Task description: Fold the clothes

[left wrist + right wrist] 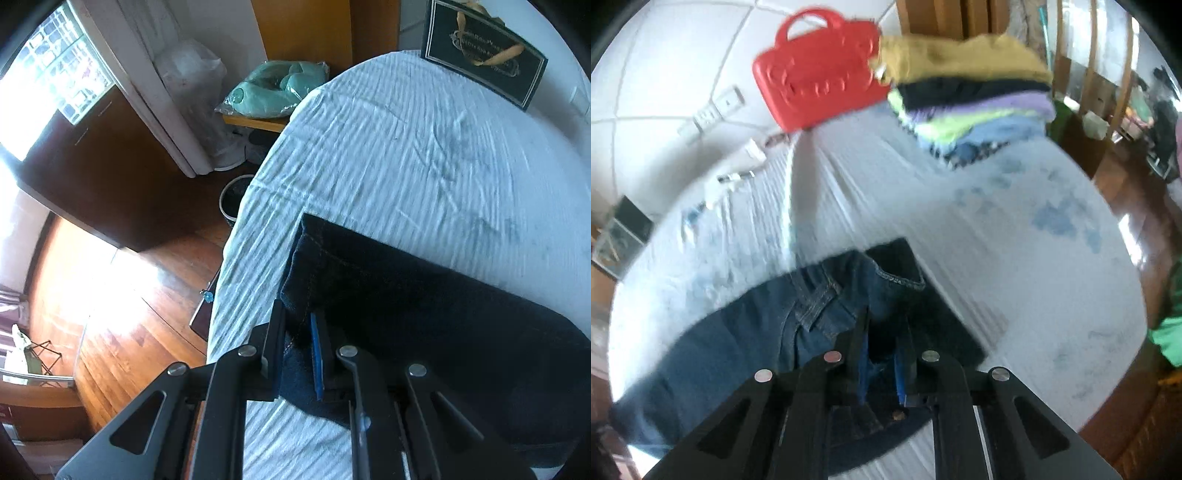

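Both claws, left (300, 345) and right (881, 363), pinch the jeans (424, 291).

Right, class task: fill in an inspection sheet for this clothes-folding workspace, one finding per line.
Surface: bed with a wrinkled pale striped sheet.
Job's things: dark jeans on the sheet; stack of folded clothes at the far edge.
Clutter: red case, dark gift bag.
Grippers: left gripper and right gripper both shut on the jeans.
Cables: nothing seen.
Surroundings: wooden floor, bright window.
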The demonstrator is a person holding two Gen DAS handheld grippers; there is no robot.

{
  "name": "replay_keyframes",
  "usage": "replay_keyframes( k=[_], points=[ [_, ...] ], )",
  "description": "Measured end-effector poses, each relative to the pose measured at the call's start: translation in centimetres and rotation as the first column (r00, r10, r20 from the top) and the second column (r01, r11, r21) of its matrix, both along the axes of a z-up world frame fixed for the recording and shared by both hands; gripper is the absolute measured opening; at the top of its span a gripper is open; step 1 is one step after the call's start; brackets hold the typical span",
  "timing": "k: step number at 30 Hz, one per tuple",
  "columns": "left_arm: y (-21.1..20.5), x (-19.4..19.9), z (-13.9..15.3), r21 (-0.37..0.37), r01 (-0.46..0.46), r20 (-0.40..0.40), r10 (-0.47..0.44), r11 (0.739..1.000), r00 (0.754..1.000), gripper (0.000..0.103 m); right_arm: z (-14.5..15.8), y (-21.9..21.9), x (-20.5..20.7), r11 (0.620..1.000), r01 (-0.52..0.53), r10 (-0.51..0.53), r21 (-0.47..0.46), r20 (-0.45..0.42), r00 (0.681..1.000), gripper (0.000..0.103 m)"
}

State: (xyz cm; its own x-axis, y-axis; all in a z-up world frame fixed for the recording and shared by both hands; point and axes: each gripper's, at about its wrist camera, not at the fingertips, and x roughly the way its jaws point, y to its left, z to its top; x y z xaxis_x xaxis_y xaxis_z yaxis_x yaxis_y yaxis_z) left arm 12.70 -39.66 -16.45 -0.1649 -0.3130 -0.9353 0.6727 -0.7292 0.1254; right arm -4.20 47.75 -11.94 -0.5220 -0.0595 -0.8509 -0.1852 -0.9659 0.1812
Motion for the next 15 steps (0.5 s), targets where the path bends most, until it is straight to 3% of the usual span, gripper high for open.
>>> replay_keyframes(
  k=[2,4,7,9,13,14,15],
  points=[
    [0.0,0.6,-0.7,0.015,-0.002,0.015,0.002,1.0,1.0,0.013,0.3,1.3,1.0,1.0,0.016,-0.016,-0.012,0.01,1.0,0.011],
    [0.1,1.0,-1.7,0.027,-0.004,0.036,0.003,1.0,0.999,0.013,-1.3,2.6,1.5,0.999,0.039,-0.038,-0.018,0.062,0.997,0.011],
    [0.3,1.1,-4.7,0.032,-0.002,0.095,-0.001,0.999,0.995,0.013,-6.7,4.2,2.1,0.997,0.07,-0.064,-0.025,0.201,0.978,0.011],
    [0.8,0.6,-5.3,-0.003,0.029,0.123,-0.028,1.0,0.992,0.013,-9.7,4.6,2.2,0.996,0.079,-0.068,-0.031,0.264,0.962,0.013],
    [1.1,0.2,-3.8,0.001,0.06,0.134,-0.06,0.998,0.989,0.015,-7.9,5.1,2.4,0.996,0.09,-0.088,0.007,0.283,0.955,0.036],
    [1.0,0.5,-2.7,0.002,0.054,0.101,-0.054,0.999,0.993,0.019,-6.4,5.2,2.8,0.996,0.086,-0.092,0.037,0.263,0.96,0.038],
    [1.1,0.7,-1.3,0.0,0.05,0.056,-0.05,0.999,0.997,0.03,-4.9,5.2,3.1,0.995,0.083,-0.095,0.06,0.241,0.966,0.042]
  ],
)
